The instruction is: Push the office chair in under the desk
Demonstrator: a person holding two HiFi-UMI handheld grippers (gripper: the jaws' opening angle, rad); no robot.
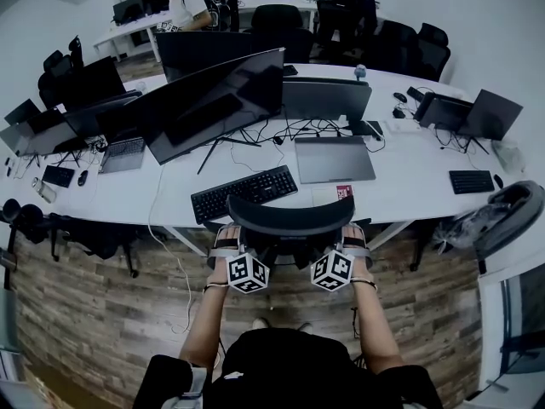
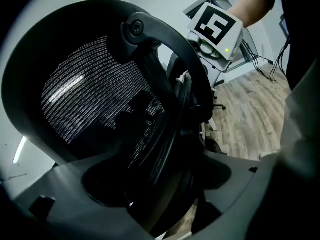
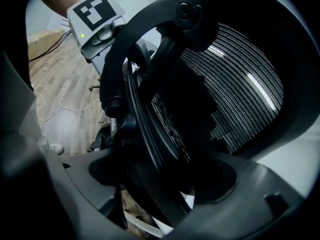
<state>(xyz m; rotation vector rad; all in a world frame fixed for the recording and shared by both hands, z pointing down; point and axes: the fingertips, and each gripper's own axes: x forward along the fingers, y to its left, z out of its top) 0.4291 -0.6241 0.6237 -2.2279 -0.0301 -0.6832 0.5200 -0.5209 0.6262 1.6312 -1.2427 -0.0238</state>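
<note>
The office chair (image 1: pixel 281 220) stands at the surface's (image 1: pixel 409 186) near edge, at 6 o'clock from the keyboard (image 1: pixel 244 192). Your left hand-held gripper (image 1: pixel 226 239) and right hand-held gripper (image 1: pixel 352 239) each clamp its back frame. Push evenly toward 12 o'clock so it rolls straight under.

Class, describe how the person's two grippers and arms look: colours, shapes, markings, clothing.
The left gripper and right gripper match: grey bodies, broad dark grey jaws, a white cube with black square markers. A small green light shows on each. The arms are bare, a thin band at each wrist; clothing is dark.
</note>
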